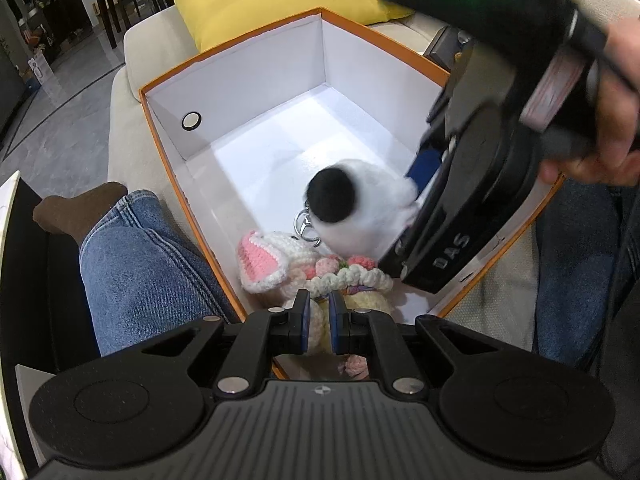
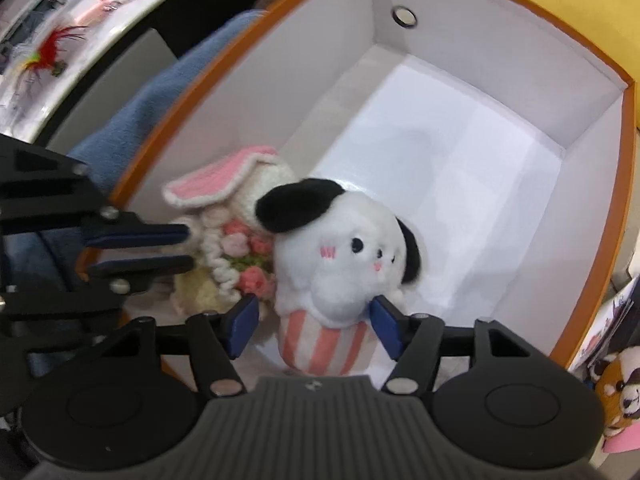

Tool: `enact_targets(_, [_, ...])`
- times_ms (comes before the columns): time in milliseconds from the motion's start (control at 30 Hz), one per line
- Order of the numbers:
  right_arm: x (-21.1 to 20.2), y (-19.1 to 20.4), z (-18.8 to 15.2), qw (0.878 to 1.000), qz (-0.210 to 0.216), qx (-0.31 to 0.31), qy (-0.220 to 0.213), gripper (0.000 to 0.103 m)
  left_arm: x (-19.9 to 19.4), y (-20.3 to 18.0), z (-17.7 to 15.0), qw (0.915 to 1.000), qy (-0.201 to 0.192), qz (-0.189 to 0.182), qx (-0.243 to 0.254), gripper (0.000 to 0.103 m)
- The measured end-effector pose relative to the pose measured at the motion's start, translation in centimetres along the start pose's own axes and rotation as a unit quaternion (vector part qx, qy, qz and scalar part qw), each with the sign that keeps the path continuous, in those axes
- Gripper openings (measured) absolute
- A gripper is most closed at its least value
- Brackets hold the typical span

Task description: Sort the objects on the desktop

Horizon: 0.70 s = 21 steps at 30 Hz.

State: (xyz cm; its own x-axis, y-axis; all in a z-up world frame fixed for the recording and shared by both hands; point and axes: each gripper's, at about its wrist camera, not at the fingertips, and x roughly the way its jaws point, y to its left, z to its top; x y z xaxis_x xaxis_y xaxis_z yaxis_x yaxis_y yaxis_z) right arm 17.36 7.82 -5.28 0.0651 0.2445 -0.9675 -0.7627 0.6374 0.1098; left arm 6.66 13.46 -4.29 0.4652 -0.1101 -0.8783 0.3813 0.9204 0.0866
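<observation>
Plush puppy [image 2: 336, 256] is sitting in the orange box [image 2: 624, 200] beside the crocheted bunny [image 2: 232, 208], between my right fingers [image 2: 316, 326], which are standing apart, not pressing. I'm lifting clear straight up; my left fingers [image 1: 319, 322] are closed nearly together over the bunny.

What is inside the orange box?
Two soft toys sit at one end of the orange box: a crocheted bunny and a white plush dog. The remaining floor looks bare; the corner beneath them is hidden.
</observation>
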Motion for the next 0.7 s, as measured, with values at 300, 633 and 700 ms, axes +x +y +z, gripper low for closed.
enact_targets(300, [2.0, -4.4, -1.3, 0.986, 0.113, 0.115, 0.028, 0.057, -0.3, 0.0, -0.1, 1.0, -0.008, -0.002, 0.004, 0.01])
enact_targets(633, [4.0, -4.6, -1.8, 0.979, 0.13, 0.138, 0.072, 0.062, 0.4, -0.1, 0.1, 0.9999, 0.0, -0.003, 0.015, 0.01])
enact_targets(700, [3.7, -4.2, -2.0, 0.98, 0.131, 0.129, 0.073, 0.075, 0.4, -0.2, 0.2, 0.9999, 0.002, -0.004, 0.014, 0.01])
